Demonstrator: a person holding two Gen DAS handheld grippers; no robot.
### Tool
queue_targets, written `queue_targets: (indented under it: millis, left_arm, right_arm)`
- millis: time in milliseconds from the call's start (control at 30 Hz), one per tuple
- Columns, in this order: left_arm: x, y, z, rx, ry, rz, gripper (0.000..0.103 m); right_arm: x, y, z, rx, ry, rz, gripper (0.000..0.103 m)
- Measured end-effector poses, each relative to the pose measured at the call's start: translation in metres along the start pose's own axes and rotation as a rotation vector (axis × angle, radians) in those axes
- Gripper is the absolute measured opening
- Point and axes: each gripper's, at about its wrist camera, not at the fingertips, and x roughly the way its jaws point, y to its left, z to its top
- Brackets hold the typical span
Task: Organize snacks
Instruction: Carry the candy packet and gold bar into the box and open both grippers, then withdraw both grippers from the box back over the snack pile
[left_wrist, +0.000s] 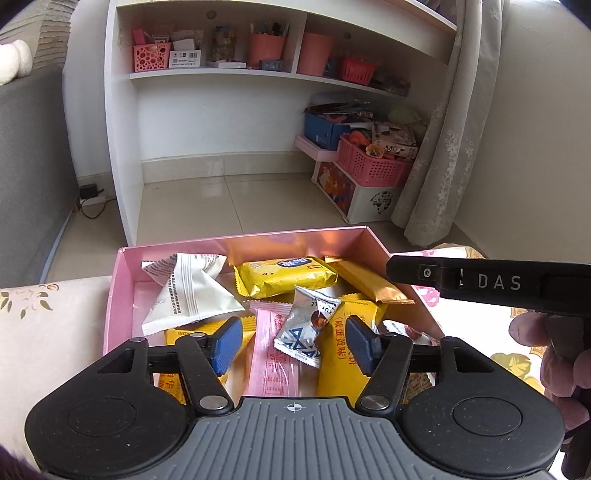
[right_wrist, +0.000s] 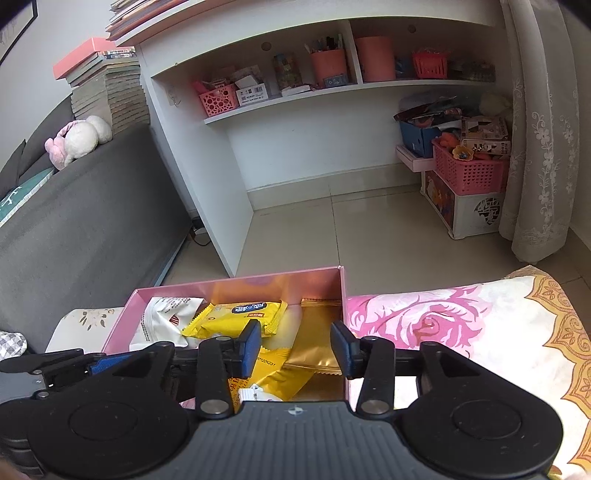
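Pink box (left_wrist: 122, 280) on the flowered bed cover holds the snacks. Your left claw (left_wrist: 293, 341) hangs open above the silver packet (left_wrist: 303, 328), gripping nothing; your right claw (right_wrist: 295, 345) is open over the gold packet (right_wrist: 317, 347). Lift both straight up, clear of the box walls.

Left tool (left_wrist: 293, 341): black linkage arms, blue ribbed pads, silver rivets, grey ridged housing. Right tool (right_wrist: 295, 345): same, "DAS" lettering.
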Motion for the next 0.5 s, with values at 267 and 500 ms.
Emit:
queue_targets:
  millis: [267, 500]
  left_arm:
    - [-0.034, 0.008, -0.014, -0.011, 0.015, 0.005, 0.078]
    - [-0.071, 0.015, -0.032, -0.026, 0.028, 0.026, 0.089]
  right_arm:
    - [-0.032, 0.007, -0.009, -0.010, -0.004, -0.007, 0.063]
    - [-0.065, 0.023, -0.023, -0.042, 0.006, -0.005, 0.080]
